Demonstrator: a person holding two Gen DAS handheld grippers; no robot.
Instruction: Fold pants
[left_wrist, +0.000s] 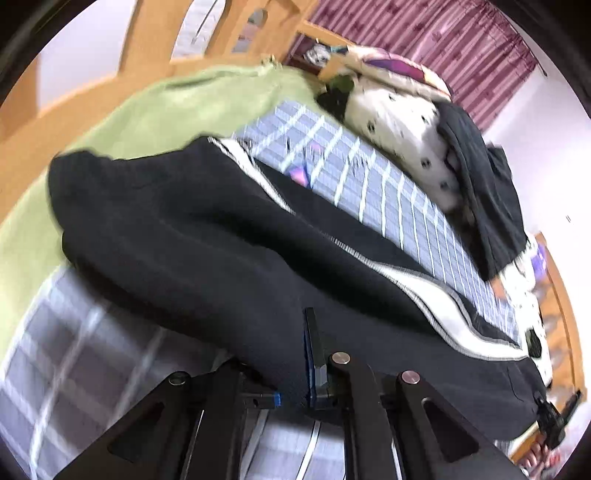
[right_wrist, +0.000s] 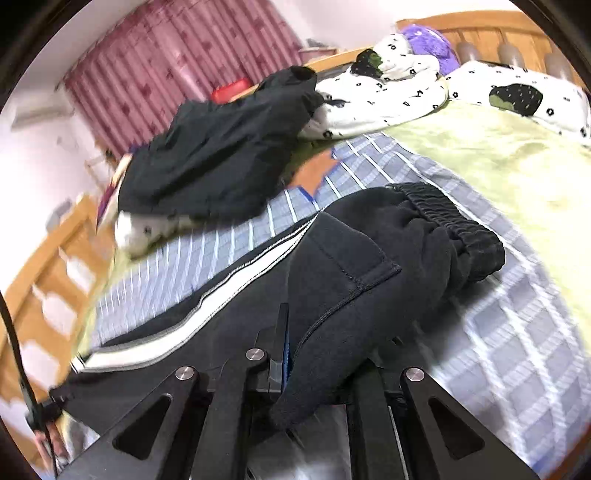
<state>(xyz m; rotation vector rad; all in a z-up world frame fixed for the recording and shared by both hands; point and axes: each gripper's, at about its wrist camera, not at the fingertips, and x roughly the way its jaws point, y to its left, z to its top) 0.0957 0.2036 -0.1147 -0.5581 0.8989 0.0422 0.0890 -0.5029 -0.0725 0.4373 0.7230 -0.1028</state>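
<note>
Both tongs are clamping black pants (left_wrist: 207, 236) lying lengthwise across the bed (right_wrist: 517, 332): left tongs (left_wrist: 295, 384) are gripping the leg end, right tongs (right_wrist: 291, 365) are pinching beside the waistband (right_wrist: 454, 218).

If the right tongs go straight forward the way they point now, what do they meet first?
The black pants themselves: the right tongs are already shut on the cloth, which bunches up just ahead. Beyond lies the checked sheet, probably next.
</note>
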